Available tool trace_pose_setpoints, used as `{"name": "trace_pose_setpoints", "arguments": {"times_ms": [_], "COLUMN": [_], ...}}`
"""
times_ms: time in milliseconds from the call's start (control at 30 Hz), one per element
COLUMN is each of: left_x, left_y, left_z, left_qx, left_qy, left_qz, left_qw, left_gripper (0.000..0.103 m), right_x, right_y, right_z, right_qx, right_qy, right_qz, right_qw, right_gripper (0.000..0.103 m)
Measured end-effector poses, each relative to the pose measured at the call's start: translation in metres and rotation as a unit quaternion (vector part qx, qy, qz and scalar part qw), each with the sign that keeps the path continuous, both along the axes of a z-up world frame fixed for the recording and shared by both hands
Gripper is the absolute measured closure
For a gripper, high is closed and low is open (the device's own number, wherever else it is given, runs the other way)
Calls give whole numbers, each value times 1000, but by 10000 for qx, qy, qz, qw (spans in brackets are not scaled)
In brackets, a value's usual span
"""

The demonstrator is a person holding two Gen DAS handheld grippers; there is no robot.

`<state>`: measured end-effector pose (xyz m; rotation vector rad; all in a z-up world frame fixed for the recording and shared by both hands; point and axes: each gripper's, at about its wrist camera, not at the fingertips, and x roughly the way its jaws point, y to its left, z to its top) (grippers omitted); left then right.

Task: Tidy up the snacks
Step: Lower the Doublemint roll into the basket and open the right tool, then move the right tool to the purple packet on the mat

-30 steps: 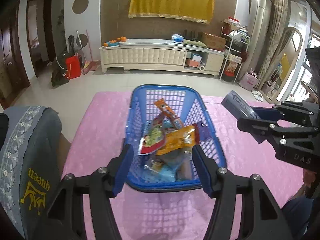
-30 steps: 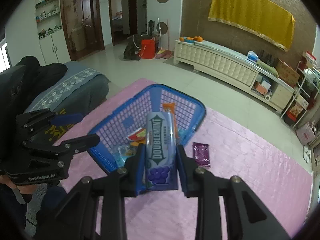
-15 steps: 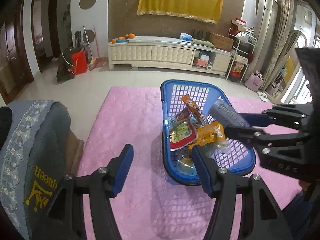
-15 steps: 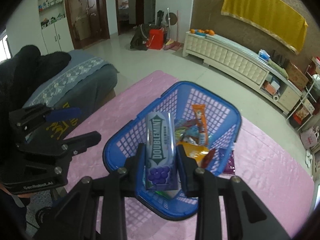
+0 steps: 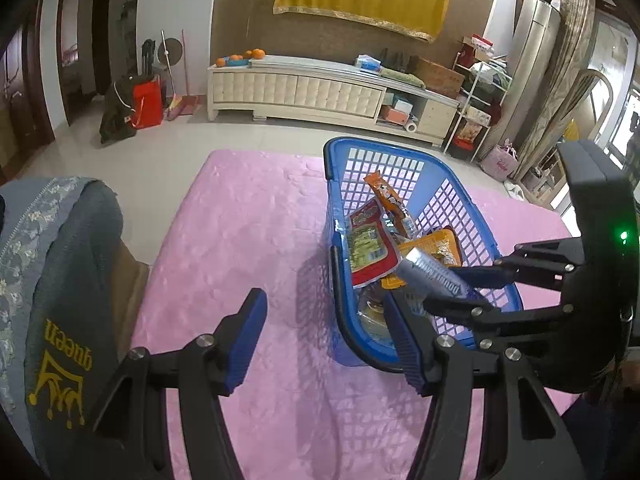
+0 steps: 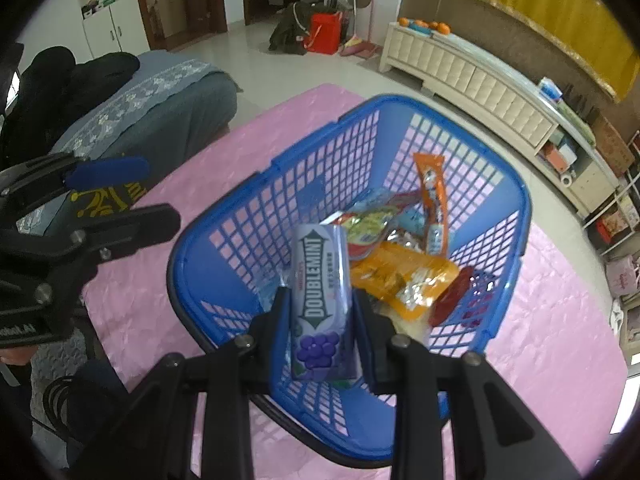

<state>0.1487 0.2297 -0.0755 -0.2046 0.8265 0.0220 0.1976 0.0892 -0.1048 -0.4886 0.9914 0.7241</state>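
Blue plastic, left wrist view: the basket (image 5: 472,216) stands at centre right of the frame on the pink cloth (image 5: 248,240), with snack packets (image 5: 370,246) piled inside.
Left gripper: my left gripper (image 5: 324,336) is wide open and holds nothing; its right finger (image 5: 404,344) overlaps the near rim of the basket in the frame, and I cannot tell if it touches.
Right gripper, seen from here: it enters from the right edge and carries the gum pack (image 5: 434,276) above the basket.
Right wrist view, basket: the basket (image 6: 248,224) fills the middle of the frame.
Right gripper: my right gripper (image 6: 322,320) is closed on the gum pack (image 6: 320,280), both pads on its long sides, label facing up.
Gum pack position: above the near inner part of the basket, not yet lying in it.
Contents: an orange pouch (image 6: 404,276) and an orange stick packet (image 6: 434,200) lie behind it.
Handling, my judgement: the pack looks light and rather stiff, with smooth wrapping that may slip; holding across the narrow width near the lower half seems right.
Step, my judgement: opening the fingers here should drop it among the packets.
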Motion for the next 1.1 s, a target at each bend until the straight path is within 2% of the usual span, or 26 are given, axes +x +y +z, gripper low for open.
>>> {"name": "trace_pose_setpoints", "arguments": {"times_ms": [267,500,633,967,1100], "left_x": [-3,-13,-16,-10,-8], "left_y": [5,1,-6,-32,-49], "left_z": [-1,7,13,37,49], "left_qx": [-8,53,151,310,536], "left_qy": [65,-71,-139,-355,-523], "left_qz": [32,61,64,-210,-468], "left_qw": [10000,9999,9998,9987,9961], "left_gripper": [45,45,45,45,45], "right_x": [-2,-1,-3,-12,-15], "right_y": [5,-3,-15,-55,-74], "right_z": [-7,-4,11,52,74], "right_qx": [-39,-14,184,681,945], "right_qy": [219,227,198,-249,-557], "right_qz": [104,-87,-260,-622,-718], "right_qw": [9997,9997,9993,9954,9914], "right_gripper": [68,68,67,56,46]}}
